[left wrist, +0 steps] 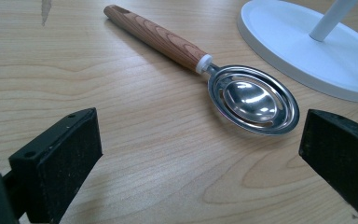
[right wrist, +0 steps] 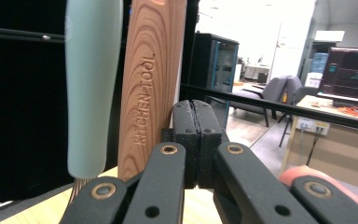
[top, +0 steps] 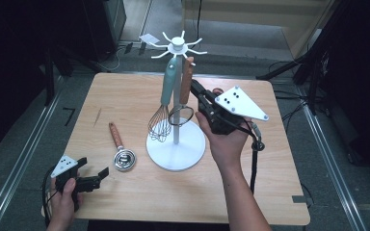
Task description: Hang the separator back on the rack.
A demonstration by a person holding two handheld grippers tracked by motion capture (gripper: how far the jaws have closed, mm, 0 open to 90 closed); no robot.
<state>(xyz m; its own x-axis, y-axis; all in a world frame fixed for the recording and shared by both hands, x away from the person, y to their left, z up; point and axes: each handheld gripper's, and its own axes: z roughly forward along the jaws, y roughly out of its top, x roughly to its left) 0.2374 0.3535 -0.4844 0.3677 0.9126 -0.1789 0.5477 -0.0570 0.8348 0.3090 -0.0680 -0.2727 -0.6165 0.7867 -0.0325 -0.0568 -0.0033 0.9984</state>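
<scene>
Wooden table (top: 139, 202), with a white utensil stand (top: 176, 144) just past its centre, hooks spread at the top. Hung from those hooks: a whisk with a pale green handle (top: 165, 98) and, beside it at 3 o'clock, a wood-handled utensil (top: 186, 82) stamped "KITCHEN TOOL" in the right gripper view. Right gripper (top: 195, 89) raised beside that wooden handle, jaws pressed together on nothing. Left gripper (top: 94, 177) low at 7 o'clock of the stand, jaws spread wide and empty. Just ahead of it, flat on the table, a wood-handled steel scoop (left wrist: 254, 98), bowl near the stand's round base.
</scene>
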